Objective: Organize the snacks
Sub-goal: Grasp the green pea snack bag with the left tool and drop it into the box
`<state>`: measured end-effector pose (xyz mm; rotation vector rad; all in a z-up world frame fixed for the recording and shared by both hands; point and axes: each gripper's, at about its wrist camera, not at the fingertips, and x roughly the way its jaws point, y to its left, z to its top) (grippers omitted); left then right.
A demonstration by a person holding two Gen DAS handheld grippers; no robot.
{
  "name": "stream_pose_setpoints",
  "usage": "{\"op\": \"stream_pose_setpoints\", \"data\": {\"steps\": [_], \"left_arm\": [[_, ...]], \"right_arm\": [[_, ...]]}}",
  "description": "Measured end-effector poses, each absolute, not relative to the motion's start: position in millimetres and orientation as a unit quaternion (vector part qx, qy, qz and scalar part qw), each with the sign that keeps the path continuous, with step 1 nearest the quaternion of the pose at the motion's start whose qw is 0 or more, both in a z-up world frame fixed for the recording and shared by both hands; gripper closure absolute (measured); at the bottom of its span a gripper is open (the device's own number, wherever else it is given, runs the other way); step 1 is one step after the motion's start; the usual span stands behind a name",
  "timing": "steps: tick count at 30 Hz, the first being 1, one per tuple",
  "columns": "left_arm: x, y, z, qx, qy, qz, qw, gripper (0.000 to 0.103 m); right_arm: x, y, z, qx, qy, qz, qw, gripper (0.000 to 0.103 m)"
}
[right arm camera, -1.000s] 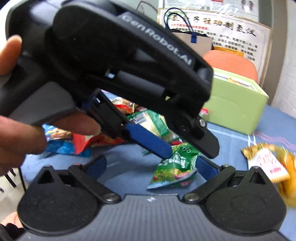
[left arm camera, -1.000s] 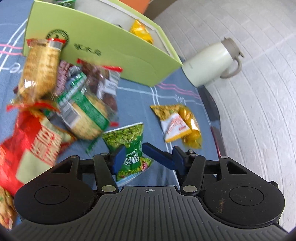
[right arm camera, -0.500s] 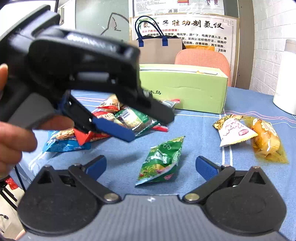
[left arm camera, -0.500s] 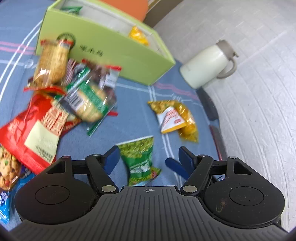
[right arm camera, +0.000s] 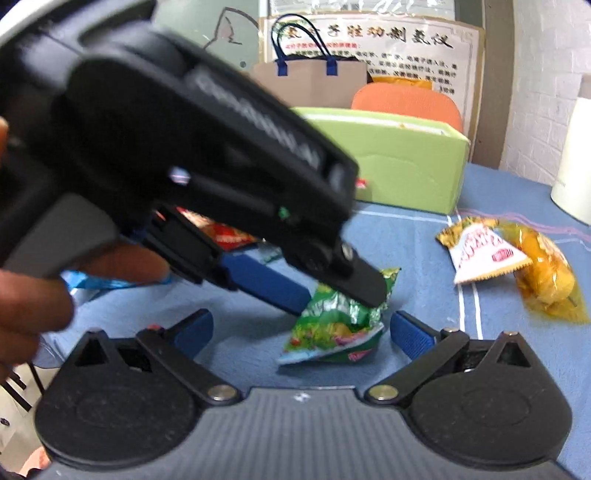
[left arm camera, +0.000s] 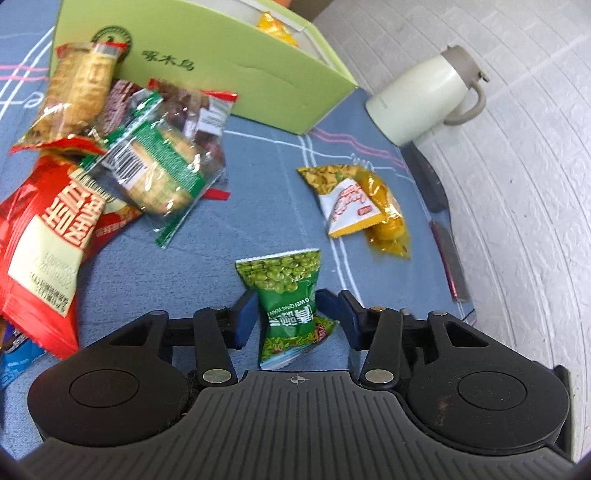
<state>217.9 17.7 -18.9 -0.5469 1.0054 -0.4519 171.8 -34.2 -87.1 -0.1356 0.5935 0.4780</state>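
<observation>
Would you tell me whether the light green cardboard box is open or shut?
Open: the light green cardboard box has no lid on top, and a yellow snack packet shows inside.

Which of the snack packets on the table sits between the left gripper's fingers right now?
The green pea packet, alone in front of the closing left gripper; the other packets lie farther off, toward the green box.

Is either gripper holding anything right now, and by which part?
The left gripper is closing its fingers around the middle of the green pea packet; whether they press it yet cannot be told. The right gripper is open, holding nothing.
</observation>
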Motion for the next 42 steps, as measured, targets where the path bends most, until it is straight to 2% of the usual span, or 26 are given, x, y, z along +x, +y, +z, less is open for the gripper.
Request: {"op": "stream_pose_setpoints", "data": {"steps": [2,5,13,15,17,18,19,20,21,30,33,38,42], "left_arm": [[219,16,-17,-0.256,0.468,-0.215,0.818,0.074],[219,17,-19,-0.247,0.466,-0.199,0.826,0.062],[218,14,-26,-0.256,0.472,-0.211,0.817,0.061],[218,8,-27,-0.25,0.469,-0.221,0.818,0.067],[217,3,-30,-0.245,0.475,-0.229,0.813,0.084],[216,4,-29,-0.242,0.472,-0.223,0.818,0.089],[216,6,-26,-0.237,0.469,-0.22,0.822,0.09],[216,9,-21,-0.235,0.463,-0.219,0.826,0.1],[218,13,-17,-0.239,0.458,-0.221,0.827,0.101],[253,53,41,-0.249,0.383,-0.205,0.866,0.098],[274,71,60,-0.25,0.358,-0.19,0.879,0.098],[322,105,80,-0.235,0.332,-0.144,0.902,0.098],[356,130,74,-0.23,0.338,-0.107,0.906,0.097]], "right_arm": [[169,-38,-86,-0.06,0.286,0.23,0.928,0.001],[168,-41,-84,-0.054,0.28,0.23,0.93,0.001],[173,-38,-92,-0.061,0.291,0.223,0.928,0.001],[172,-33,-93,-0.076,0.285,0.223,0.929,0.009],[173,-32,-89,-0.072,0.287,0.22,0.93,0.024],[175,-33,-87,-0.068,0.289,0.219,0.929,0.028],[178,-34,-84,-0.065,0.287,0.22,0.93,0.036],[180,-34,-79,-0.063,0.281,0.223,0.931,0.036],[184,-33,-73,-0.064,0.275,0.225,0.933,0.036],[245,12,-26,-0.117,0.199,0.249,0.941,0.033],[280,30,-10,-0.125,0.181,0.271,0.937,0.029],[346,67,2,-0.127,0.179,0.307,0.926,0.029],[389,95,-9,-0.126,0.199,0.334,0.913,0.029]]}}
